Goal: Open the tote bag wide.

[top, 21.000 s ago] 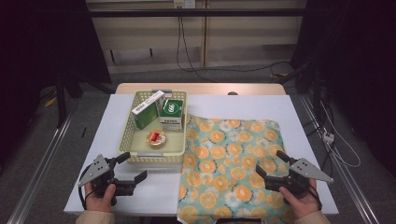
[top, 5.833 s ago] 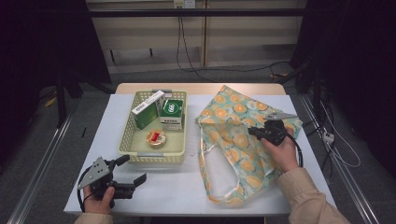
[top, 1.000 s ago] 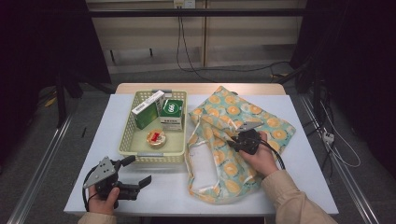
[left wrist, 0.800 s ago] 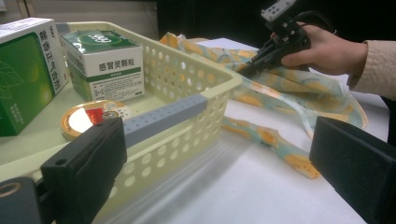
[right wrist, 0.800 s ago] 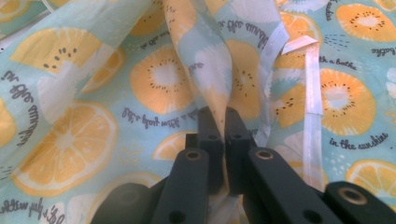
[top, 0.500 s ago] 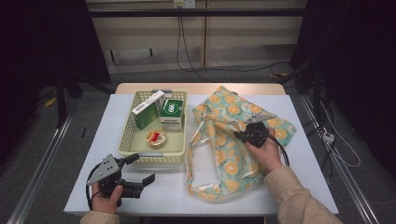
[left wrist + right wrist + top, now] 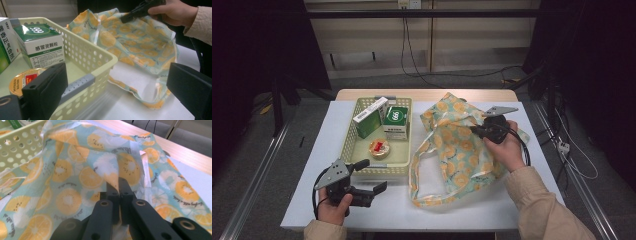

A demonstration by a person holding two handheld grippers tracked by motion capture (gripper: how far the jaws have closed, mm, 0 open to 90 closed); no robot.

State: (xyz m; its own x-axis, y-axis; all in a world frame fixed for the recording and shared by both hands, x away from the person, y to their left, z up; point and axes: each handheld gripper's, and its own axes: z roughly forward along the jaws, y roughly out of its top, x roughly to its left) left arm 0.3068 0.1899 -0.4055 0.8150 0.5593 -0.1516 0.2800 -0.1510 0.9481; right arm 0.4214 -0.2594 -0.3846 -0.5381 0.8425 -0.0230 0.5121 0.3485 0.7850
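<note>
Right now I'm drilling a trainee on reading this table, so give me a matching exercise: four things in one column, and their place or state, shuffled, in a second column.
Things:
1. fruit-print bag
2. round tin
3. left gripper
4. right gripper

Place or state:
A. jaws wide apart, holding nothing
B. lies in the yellow basket, in front of the boxes
C. shut on a fold of cloth
D. partly lifted off the table, handle loop trailing

Pairs: 1-D, 2-B, 3-A, 4-C
</note>
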